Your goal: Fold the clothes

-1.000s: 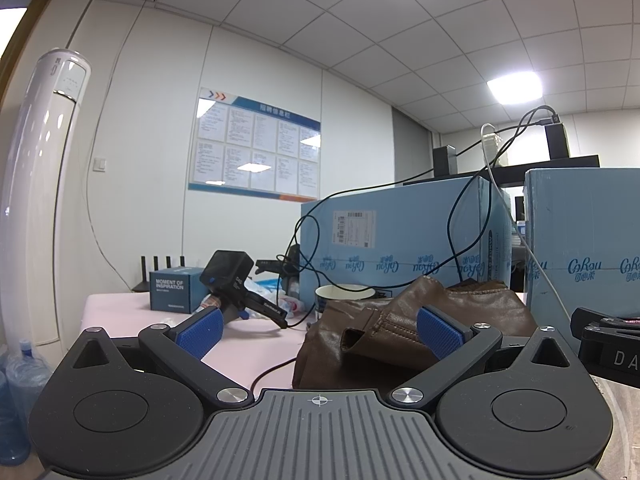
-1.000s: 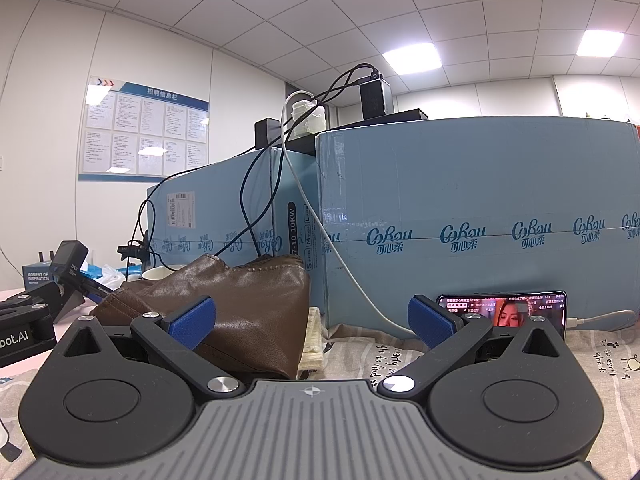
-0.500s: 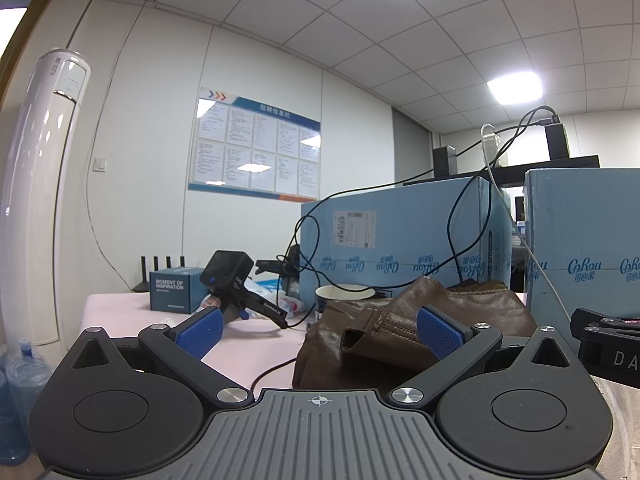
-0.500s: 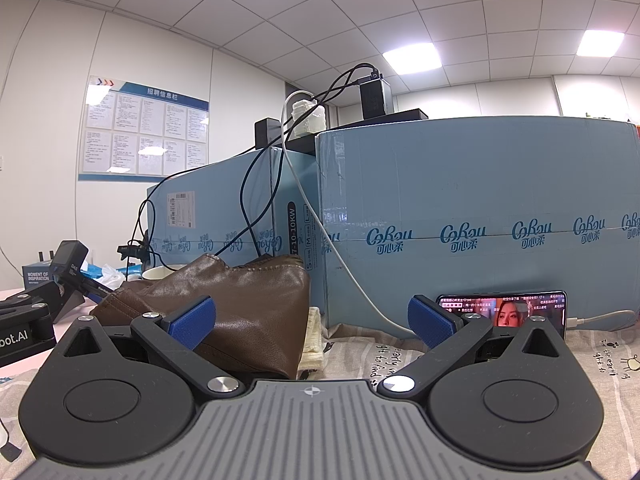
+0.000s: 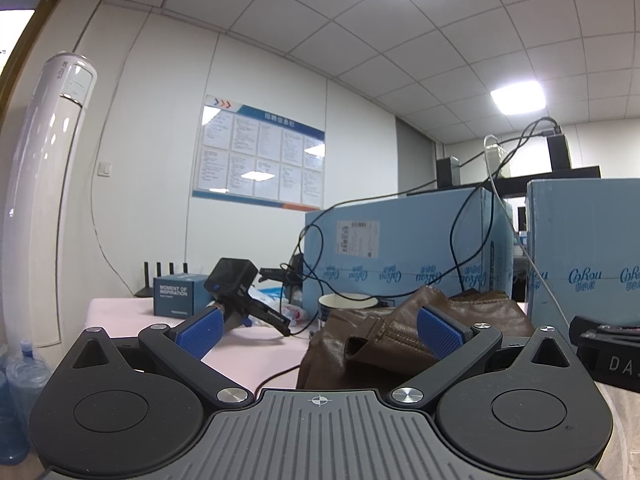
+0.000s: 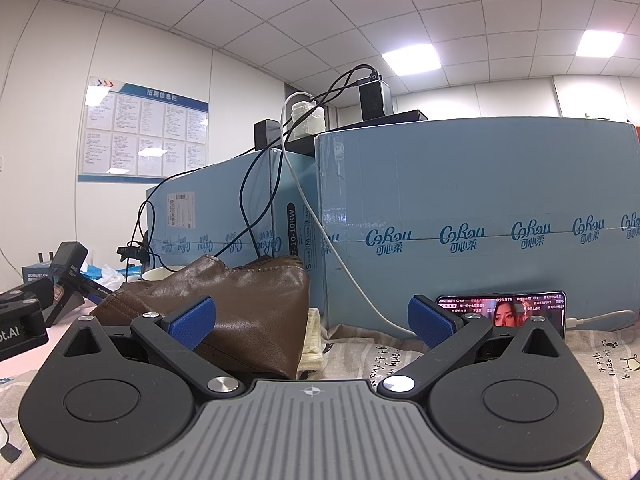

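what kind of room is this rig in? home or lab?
Most likely an office or lab, not a home: a grid of white ceiling tiles with panel lights, a blue-framed notice board on the wall, and big light-blue cardboard cartons draped with cables beside the brown leather garment.

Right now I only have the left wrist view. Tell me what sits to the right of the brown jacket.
Observer: A phone leans against the blue box, with its screen lit.
Operator: Say what's plugged into it.
Observer: A white cable enters its right end.
Operator: Report the right gripper.
Observer: The right gripper is open and holds nothing. The brown jacket lies ahead of its left finger.
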{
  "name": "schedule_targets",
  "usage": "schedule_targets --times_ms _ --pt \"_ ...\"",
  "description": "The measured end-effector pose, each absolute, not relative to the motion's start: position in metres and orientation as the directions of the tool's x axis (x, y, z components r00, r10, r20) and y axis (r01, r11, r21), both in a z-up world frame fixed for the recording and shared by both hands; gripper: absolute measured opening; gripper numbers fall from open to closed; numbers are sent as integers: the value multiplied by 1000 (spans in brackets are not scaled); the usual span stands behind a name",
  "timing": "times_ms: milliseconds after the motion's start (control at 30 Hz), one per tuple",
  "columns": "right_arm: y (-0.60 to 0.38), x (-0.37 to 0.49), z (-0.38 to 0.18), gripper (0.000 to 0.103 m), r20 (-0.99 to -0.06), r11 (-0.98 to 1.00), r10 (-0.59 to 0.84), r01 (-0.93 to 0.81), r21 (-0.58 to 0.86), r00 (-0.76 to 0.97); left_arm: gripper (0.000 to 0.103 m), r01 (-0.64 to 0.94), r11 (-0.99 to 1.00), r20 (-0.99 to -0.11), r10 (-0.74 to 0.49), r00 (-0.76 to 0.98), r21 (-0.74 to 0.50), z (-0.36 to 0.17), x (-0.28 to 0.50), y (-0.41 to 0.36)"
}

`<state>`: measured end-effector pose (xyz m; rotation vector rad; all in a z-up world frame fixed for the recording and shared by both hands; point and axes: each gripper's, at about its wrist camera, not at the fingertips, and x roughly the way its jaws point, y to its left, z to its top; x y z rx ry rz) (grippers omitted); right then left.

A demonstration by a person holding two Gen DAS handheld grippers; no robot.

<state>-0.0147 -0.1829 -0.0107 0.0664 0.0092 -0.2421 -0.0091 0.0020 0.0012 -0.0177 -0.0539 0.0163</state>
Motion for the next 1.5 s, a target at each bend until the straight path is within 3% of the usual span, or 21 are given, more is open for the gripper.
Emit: schedule_targets --times_ms 533,900,1500 --pt "-185 -23 -11 103 15 961 -264 262 87 964 103 -7 1000 -4 7 1000 -1 1 -3 -1" --pt "-181 -36 -9 103 56 969 -236 230 95 970 103 -16 997 -16 15 1000 -71 1 -1 11" --pt "-176 -87 3 103 11 943 -324 323 79 946 103 129 980 71 -120 990 -151 1 -15 23"
